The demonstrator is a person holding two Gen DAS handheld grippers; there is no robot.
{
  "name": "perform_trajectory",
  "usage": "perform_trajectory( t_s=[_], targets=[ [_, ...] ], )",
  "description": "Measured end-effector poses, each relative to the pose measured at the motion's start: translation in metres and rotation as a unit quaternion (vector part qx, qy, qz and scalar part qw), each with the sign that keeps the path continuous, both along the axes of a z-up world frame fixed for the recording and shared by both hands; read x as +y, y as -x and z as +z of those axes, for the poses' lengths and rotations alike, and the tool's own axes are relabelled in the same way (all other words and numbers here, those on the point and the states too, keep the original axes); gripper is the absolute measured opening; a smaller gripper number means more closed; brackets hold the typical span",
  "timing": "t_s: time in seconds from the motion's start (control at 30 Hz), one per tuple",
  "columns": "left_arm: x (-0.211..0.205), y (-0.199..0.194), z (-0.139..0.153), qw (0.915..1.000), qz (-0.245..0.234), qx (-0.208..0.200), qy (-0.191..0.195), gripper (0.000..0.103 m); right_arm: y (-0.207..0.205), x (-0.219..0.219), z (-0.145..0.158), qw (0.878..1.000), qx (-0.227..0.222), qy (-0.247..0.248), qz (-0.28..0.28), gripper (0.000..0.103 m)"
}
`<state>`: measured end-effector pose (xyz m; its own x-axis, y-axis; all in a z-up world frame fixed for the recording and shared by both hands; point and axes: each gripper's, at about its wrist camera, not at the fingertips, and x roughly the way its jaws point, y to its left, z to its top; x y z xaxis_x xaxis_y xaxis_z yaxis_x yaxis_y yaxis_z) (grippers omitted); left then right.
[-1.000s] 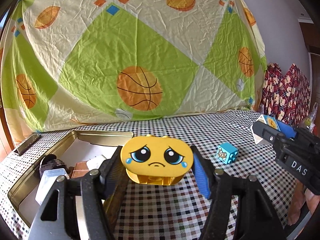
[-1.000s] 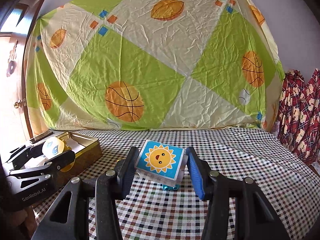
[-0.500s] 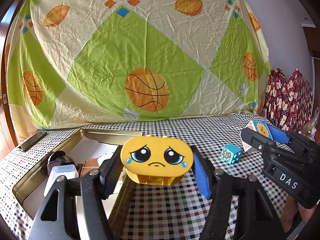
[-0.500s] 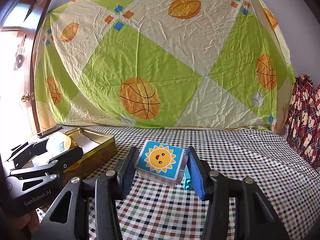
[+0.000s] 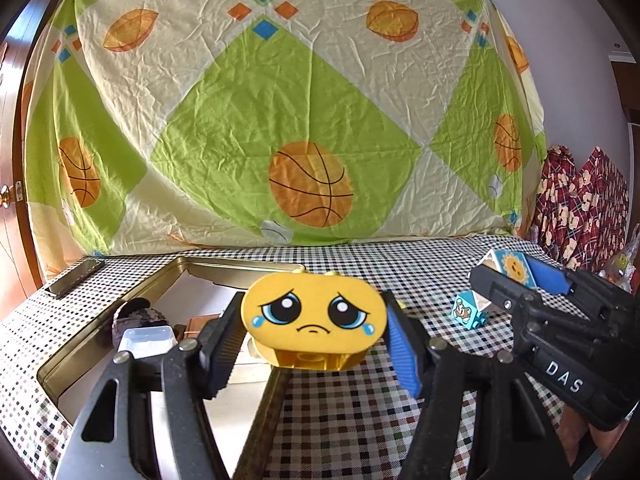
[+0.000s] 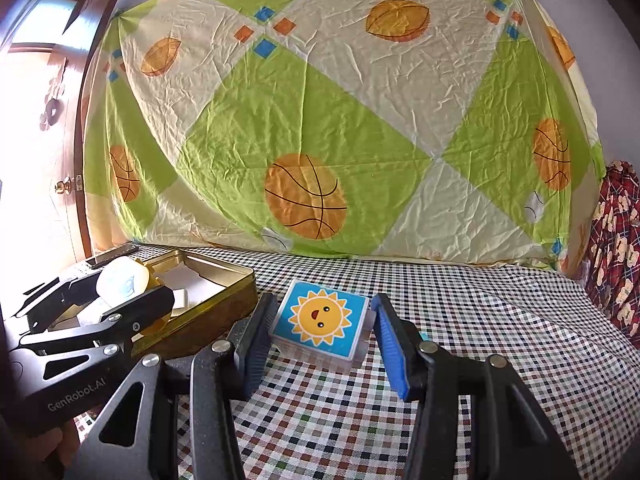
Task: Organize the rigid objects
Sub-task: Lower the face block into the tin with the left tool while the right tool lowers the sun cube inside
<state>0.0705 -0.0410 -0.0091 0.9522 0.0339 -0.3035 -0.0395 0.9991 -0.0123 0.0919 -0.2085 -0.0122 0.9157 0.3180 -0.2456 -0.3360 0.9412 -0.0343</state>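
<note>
Small blue cube (image 5: 469, 311) lies beside gold tin (image 5: 120, 312).

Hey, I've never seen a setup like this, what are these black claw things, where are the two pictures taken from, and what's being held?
These are handheld tongs, one per hand, each carrying a camera that looks along its fingers. The left camera shows the left tongs clamping a yellow sad-face block beside a tin that holds a few items. The right camera shows the right tongs clamping a sun block. A small blue cube sits on the checked cloth.
</note>
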Motion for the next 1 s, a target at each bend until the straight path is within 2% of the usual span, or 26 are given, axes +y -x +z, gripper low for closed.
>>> perform_trajectory(
  t_s=[1.0],
  targets=[
    [0.032, 0.016, 0.002, 0.9994, 0.015, -0.016, 0.028, 0.065, 0.013, 0.045, -0.001, 0.999, -0.014, 0.025, 0.038, 0.051]
  ],
)
